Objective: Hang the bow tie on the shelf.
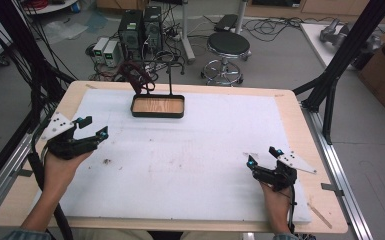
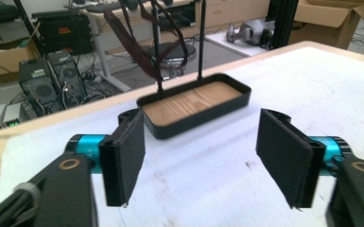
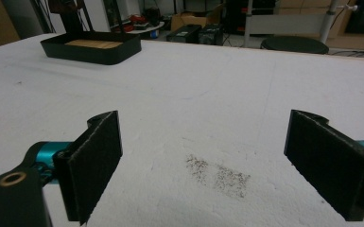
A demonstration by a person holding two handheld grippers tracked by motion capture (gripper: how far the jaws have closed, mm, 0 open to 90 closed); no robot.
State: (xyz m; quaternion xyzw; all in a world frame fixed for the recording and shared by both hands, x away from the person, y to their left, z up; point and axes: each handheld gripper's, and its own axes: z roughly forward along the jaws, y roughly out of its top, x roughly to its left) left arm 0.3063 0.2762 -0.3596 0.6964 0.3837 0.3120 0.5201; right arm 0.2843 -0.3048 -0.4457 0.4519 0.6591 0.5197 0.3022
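- A black tray (image 1: 158, 106) with a wood-grain floor sits at the far middle of the white foam mat (image 1: 190, 165), with two thin black posts (image 1: 170, 80) rising from its far edge.
- A dark red strap (image 1: 136, 76) hangs from the stand at the tray's far left corner — in the left gripper view the strap (image 2: 137, 47) loops down behind the posts.
- The left gripper (image 1: 92, 127), held in a hand at the mat's left edge, points toward the tray from well apart; its jaws are spread wide with nothing between them.
- In the left gripper view that gripper (image 2: 201, 151) frames the tray (image 2: 195, 105) between its black pads (image 2: 127, 161).
- The right gripper (image 1: 263, 156) rests near the mat's right edge, on the near side — released, jaws wide, gripping nothing.
- In the right gripper view its pads (image 3: 97, 161) stand over a brownish smudge (image 3: 217, 175) on the foam, the tray (image 3: 92, 47) far off to the left.
- Beyond the wooden table (image 1: 290, 97), a round stool (image 1: 228, 47) and computer towers (image 1: 140, 30) stand on the floor.
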